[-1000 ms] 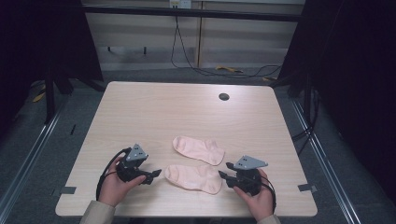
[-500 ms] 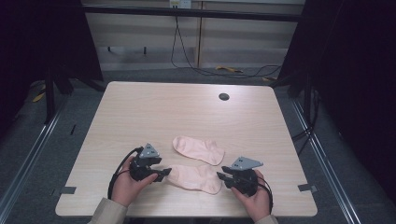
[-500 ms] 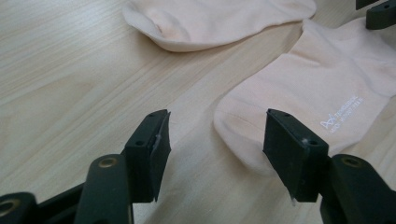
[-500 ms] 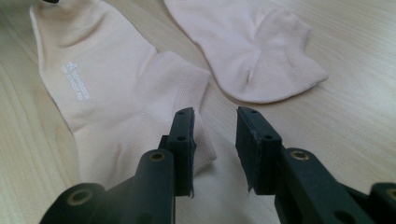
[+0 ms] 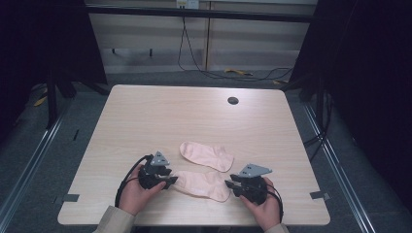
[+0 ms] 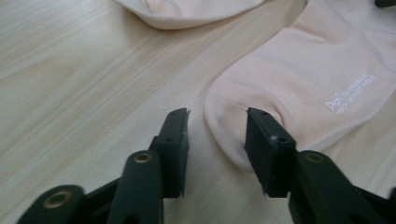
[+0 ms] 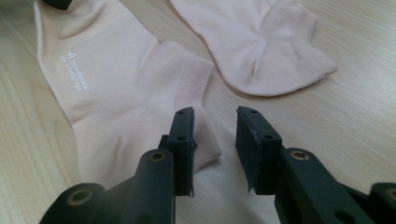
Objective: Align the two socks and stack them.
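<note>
- Left gripper (image 5: 171,180), jaws spread, sits low at the toe end of the near pale pink cotton sock (image 5: 201,183).
- Right gripper (image 5: 230,185), also spread, faces its cuff end.
- A second pale pink sock (image 5: 206,156) lies just beyond on the light wooden table (image 5: 160,116).

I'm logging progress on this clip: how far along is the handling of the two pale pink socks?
Early. Done: the left gripper and right gripper, both open, sit at opposite ends of the nearer pale pink sock. In hand: nothing is clamped; the jaws straddle its edges. Left: gripping and lifting it. The farther pale pink sock lies flat and untouched on the light wooden table.
</note>
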Tool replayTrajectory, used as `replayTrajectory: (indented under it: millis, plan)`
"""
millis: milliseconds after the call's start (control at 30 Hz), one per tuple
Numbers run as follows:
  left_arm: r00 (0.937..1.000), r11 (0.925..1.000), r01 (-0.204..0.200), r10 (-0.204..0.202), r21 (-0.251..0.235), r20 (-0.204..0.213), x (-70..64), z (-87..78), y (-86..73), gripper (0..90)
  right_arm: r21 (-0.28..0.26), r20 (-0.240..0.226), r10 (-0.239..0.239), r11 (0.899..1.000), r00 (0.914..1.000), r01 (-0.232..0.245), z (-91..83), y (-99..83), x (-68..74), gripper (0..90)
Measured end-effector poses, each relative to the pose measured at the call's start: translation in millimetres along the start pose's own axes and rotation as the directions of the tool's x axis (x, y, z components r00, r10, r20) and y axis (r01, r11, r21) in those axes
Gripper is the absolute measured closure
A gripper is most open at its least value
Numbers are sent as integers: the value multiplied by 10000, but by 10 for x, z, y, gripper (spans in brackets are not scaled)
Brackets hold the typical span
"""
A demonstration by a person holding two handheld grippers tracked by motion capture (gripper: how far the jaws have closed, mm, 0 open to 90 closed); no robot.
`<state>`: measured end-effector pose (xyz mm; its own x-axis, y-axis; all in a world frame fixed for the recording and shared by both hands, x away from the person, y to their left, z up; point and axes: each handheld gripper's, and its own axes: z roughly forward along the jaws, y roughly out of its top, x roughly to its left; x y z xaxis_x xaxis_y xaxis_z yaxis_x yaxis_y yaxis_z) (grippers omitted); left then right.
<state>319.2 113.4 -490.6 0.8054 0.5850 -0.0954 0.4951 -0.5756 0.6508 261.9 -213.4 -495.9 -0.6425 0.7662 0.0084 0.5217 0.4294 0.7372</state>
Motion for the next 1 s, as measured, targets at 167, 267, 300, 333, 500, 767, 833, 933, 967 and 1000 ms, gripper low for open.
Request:
replayTrajectory:
  millis: [167,267,300,333,500,767,833,933,967,1000]
  plan:
    - [10000,9997,-27,26,234,6,-2,-15,9,778,35,0,-13,10000,10000,13,5,1,10,680]
    - [9999,9998,69,-70,183,94,3,-40,10,825,46,-55,-21,10000,10000,21,5,3,17,701]
    - [10000,9999,-2,2,161,22,5,-50,11,832,42,-57,-9,10000,10000,9,5,4,18,701]
    - [10000,9998,-27,27,177,-9,3,-56,14,837,25,-60,8,10000,10000,-8,4,5,20,697]
    - [9996,9998,-207,206,-59,-191,9,-89,19,842,-136,73,129,9998,9999,-128,-43,3,-5,695]
    - [9989,9990,-414,411,-136,-235,-19,-98,34,851,-17,-192,188,9998,9996,-188,-2,10,17,712]
    - [9989,9989,-435,432,-159,-192,-16,-109,40,858,14,-267,157,9999,9995,-157,13,17,21,740]
    - [9992,9990,-356,351,-256,-172,-17,-120,40,868,54,-496,219,9998,9985,-216,33,22,26,808]
    - [9991,9988,-379,373,-296,-222,-15,-128,41,870,88,-542,187,9998,9984,-182,34,28,30,829]
    - [9990,9988,-373,365,-307,-238,-15,-136,43,871,90,-487,147,9999,9987,-142,26,35,35,863]
